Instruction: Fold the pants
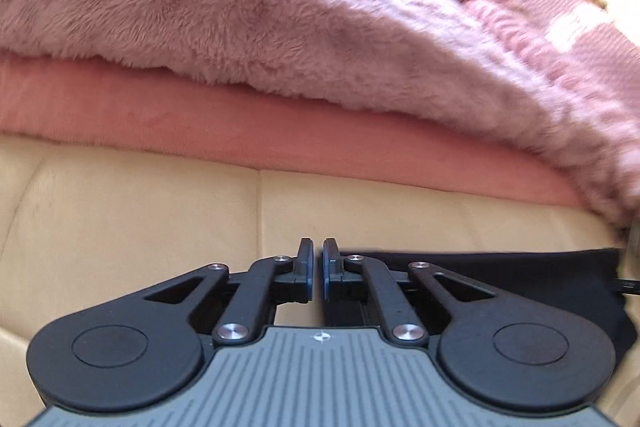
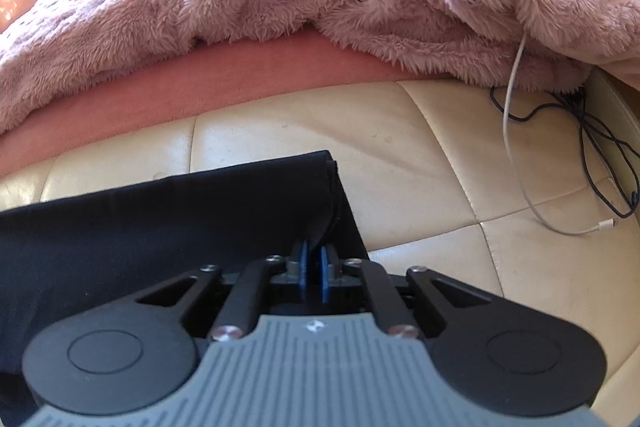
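1. The right tongs (image 2: pixel 313 259) are pinching the black pants (image 2: pixel 168 227): the blue pads are pressed close with a fold of dark cloth running up between them, right at the garment's corner.
2. The left tongs (image 1: pixel 316 269) are sitting nearly pressed together, a thin slit showing between the pads and nothing caught in it; they are hovering over bare cushion.
3. The pants are lying flat just ahead of and left of the right tongs, and off to the right of the left tongs (image 1: pixel 520 279), their straight edge stopping short of the pink sheet.
4. Judging by the way it is draping, the cloth is looking thin, light and limp, so it is likely sagging wherever it is not supported; hems and corners are seeming the best places to take hold, one per tong.
5. The surface is a cream leather cushion (image 2: pixel 400 131), smooth and probably a bit slippery under the fabric.
6. Beyond both tongs a fluffy pink blanket (image 1: pixel 260 19) is heaping over a pink sheet (image 1: pixel 200 123).
7. Right of the right tongs, a white cable (image 2: pixel 510 99) and a black cable (image 2: pixel 600 143) are trailing across the cushion, well apart from the pants.
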Motion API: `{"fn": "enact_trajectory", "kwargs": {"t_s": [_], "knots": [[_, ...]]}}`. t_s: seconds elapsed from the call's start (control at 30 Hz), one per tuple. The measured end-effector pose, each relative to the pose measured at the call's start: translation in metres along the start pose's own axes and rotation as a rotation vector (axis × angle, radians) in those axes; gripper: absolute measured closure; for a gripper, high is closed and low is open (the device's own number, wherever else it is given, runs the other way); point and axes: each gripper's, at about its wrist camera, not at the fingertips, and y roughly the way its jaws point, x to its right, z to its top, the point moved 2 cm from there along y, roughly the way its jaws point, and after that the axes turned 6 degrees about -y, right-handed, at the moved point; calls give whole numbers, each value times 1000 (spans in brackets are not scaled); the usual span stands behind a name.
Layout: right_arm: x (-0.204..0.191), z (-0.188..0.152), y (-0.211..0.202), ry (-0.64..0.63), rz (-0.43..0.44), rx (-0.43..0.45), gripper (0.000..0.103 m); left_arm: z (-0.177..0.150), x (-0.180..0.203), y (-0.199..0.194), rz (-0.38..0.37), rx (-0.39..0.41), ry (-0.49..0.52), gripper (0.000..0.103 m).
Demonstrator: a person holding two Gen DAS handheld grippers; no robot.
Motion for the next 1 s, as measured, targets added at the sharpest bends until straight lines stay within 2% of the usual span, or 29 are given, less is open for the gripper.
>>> {"fn": "enact_trajectory", "kwargs": {"t_s": [0.03,0.1,0.13,0.23,0.33,0.5,0.6,0.7,0.73,0.8,0.87,0.93,1.0], "knots": [[0,-1,-5,2,-7,17,94,-6,2,-10,-19,5,4,99],[-4,-5,-23,-16,-52,74,75,-22,9,-28,-60,4,48,99],[-7,-8,-33,-25,-64,105,73,-31,14,-35,-70,-6,87,99],[-27,-26,-57,-66,-72,179,74,-62,27,-49,-94,-45,188,99],[-51,-53,-67,-84,-20,218,75,-93,32,-52,-69,-104,258,99],[-71,-97,-64,-1,27,176,76,-120,21,-59,-39,-163,259,99],[-75,-115,-57,32,14,135,76,-122,15,-67,-43,-177,225,99],[-76,-121,-61,40,-2,131,76,-121,16,-74,-33,-216,243,99],[-76,-123,-62,50,-4,130,76,-121,15,-77,-31,-224,235,99],[-75,-128,-68,76,1,148,76,-116,7,-81,-43,-205,170,88],[-76,-134,-74,96,20,186,76,-107,-4,-81,-62,-151,58,71],[-77,-136,-81,95,22,228,76,-96,-15,-74,-84,-124,-58,60],[-75,-133,-82,113,28,234,74,-88,-19,-62,-99,-128,-131,60]]}}
